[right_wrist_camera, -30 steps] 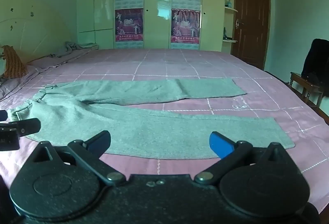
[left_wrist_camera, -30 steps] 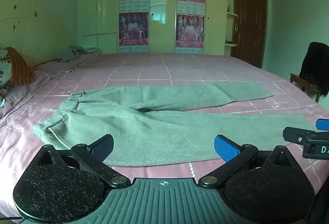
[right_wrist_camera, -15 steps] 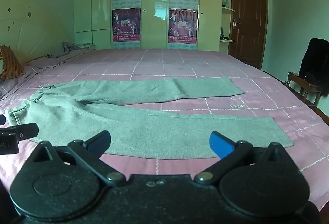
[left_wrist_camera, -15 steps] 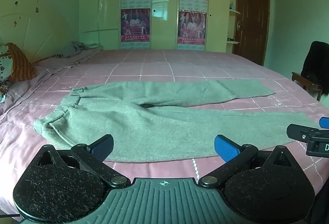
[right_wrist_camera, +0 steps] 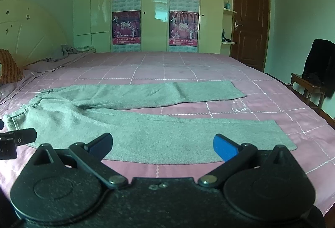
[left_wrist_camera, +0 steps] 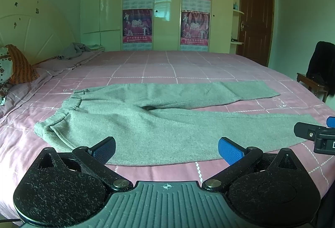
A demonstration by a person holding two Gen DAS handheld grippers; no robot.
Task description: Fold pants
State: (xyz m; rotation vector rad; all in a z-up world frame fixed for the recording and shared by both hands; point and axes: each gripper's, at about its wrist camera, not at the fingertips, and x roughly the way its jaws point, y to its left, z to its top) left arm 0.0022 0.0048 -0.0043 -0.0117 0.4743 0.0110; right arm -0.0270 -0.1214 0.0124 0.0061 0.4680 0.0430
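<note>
Above the pink bed (left_wrist_camera: 188, 64), each hand-held gripper (left_wrist_camera: 166, 147) (right_wrist_camera: 162, 145) hangs wide open, empty, near flat grey pants (left_wrist_camera: 146, 123).

Left gripper (left_wrist_camera: 166, 148): jaws spread wide, both blue pads (left_wrist_camera: 229, 151) in view with nothing between them, fingers pointing forward and level. Right gripper (right_wrist_camera: 162, 147): jaws likewise spread wide, blue pads (right_wrist_camera: 224, 147) bare, nothing held. The two grippers sit side by side, apart; each one's finger tip shows at the edge of the other's view, right gripper (left_wrist_camera: 314, 133) and left gripper (right_wrist_camera: 17, 138).
</note>
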